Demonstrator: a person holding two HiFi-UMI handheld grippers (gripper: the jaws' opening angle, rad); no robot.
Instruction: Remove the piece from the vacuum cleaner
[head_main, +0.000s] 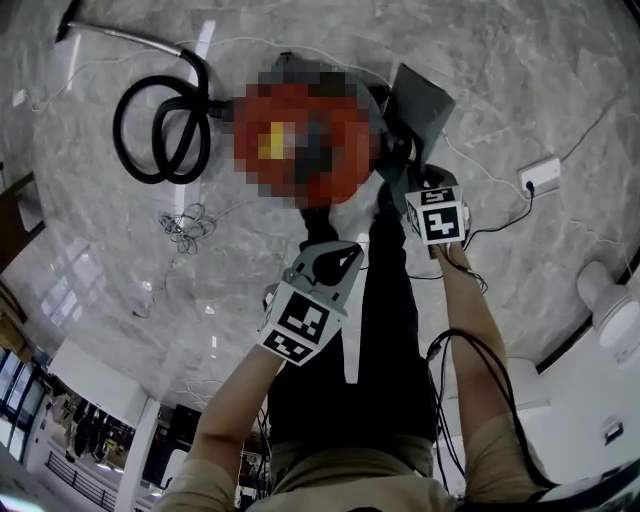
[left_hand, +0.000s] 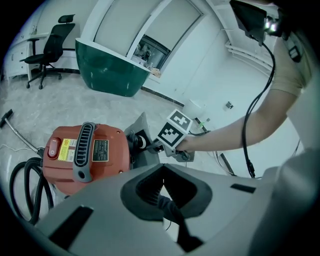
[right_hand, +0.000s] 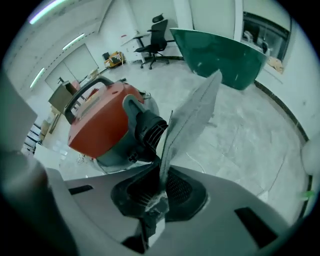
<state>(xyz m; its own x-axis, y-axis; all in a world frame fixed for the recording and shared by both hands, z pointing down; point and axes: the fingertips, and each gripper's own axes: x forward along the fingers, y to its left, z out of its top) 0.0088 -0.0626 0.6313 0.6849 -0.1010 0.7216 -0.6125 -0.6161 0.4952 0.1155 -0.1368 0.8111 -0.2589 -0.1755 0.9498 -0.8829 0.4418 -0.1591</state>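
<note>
The red vacuum cleaner (left_hand: 85, 155) sits on the marble floor, and in the right gripper view its red body (right_hand: 97, 125) has a black ribbed fitting (right_hand: 147, 127) at the near end. A flat grey piece (right_hand: 192, 112) stands edge-on just right of that fitting, and my right gripper (right_hand: 160, 187) is shut on its lower edge. In the head view the grey piece (head_main: 425, 100) sticks up beyond the right gripper (head_main: 415, 180). The left gripper (head_main: 345, 258) hangs back over the person's legs, aimed at the vacuum. Its jaws (left_hand: 162, 187) look shut, with nothing between them.
A coiled black hose (head_main: 160, 130) and metal wand (head_main: 120, 35) lie left of the vacuum, with a tangled cable (head_main: 185, 225) below them. A white power strip (head_main: 540, 175) lies to the right. A green counter (left_hand: 112, 70) and an office chair (left_hand: 50, 50) stand farther back.
</note>
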